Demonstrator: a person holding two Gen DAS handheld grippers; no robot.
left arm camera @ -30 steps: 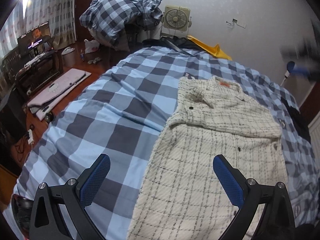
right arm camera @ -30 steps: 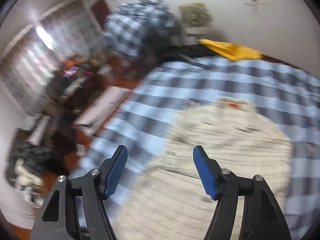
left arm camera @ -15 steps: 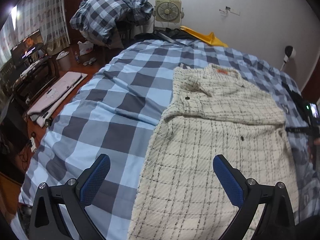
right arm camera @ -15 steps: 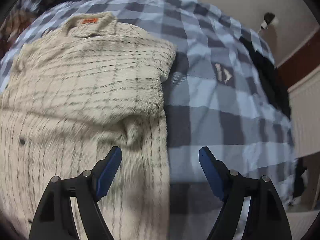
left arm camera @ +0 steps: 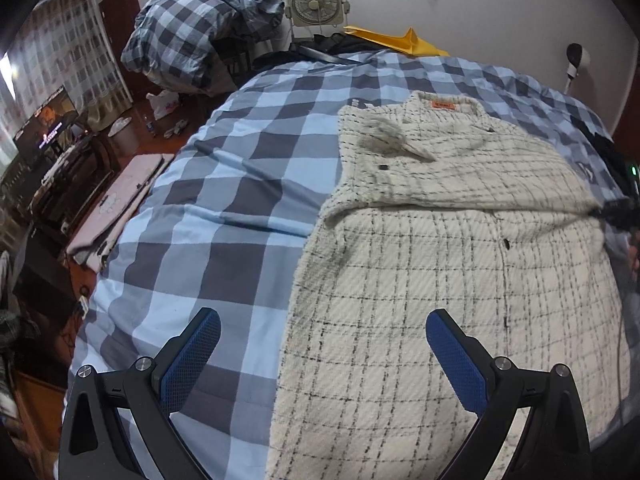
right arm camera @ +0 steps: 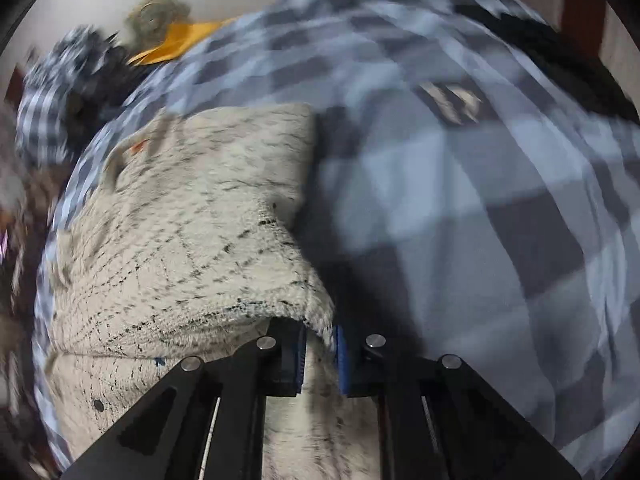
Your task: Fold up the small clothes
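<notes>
A cream checked jacket [left arm camera: 440, 260] with an orange neck label lies flat on the blue checked bed cover [left arm camera: 224, 200], its sleeves folded across the chest. My left gripper [left arm camera: 322, 320] hangs open above the jacket's lower left edge, one finger over the cover and one over the fabric. In the right wrist view my right gripper [right arm camera: 322, 344] is closing, its blue pads pinching a raised fold at the right edge of the jacket [right arm camera: 192, 220]. That same right gripper [left arm camera: 616, 208] shows at the jacket's right side in the left wrist view.
A heap of checked bedding [left arm camera: 200, 28], a small fan [left arm camera: 316, 0] and a yellow item [left arm camera: 400, 38] sit beyond the bed's far end. To the left the bed drops to a floor with a pink mat [left arm camera: 116, 208] and a screen [left arm camera: 44, 124].
My right gripper swung down to the jacket's right edge and went from wide open to pinched on a fold there. The left gripper sank a little toward the jacket, still open.
</notes>
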